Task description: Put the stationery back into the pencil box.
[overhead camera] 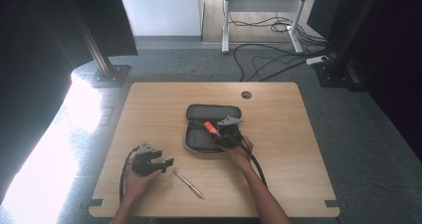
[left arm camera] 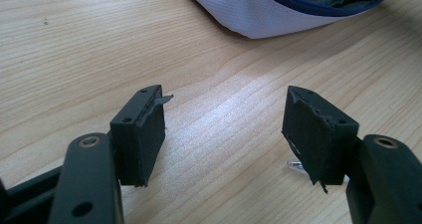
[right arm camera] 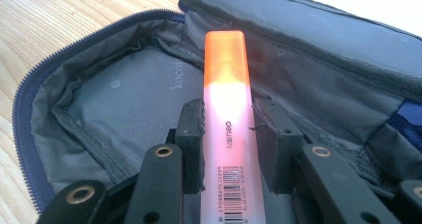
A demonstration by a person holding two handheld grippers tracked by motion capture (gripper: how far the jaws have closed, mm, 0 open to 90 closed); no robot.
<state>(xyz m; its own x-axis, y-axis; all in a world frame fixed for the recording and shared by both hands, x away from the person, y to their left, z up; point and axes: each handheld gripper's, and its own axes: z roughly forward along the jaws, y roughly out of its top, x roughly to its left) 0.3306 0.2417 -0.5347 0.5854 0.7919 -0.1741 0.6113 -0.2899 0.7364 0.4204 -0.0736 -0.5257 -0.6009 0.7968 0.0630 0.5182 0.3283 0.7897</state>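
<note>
The right gripper (right arm camera: 226, 139) clamps the orange highlighter (right arm camera: 226, 94), its long axis pointing into the open pencil case (right arm camera: 124, 99) just below; the left gripper (left arm camera: 224, 134) gapes empty.

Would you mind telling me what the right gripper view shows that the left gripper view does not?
In the right gripper view, the right gripper has its jaws closed on an orange highlighter above the grey lining of the open pencil case. In the left gripper view, the left gripper has open jaws with nothing between them, and a small metal tip pokes out beside one jaw. Both views take in the wooden table and the pencil case.
</note>
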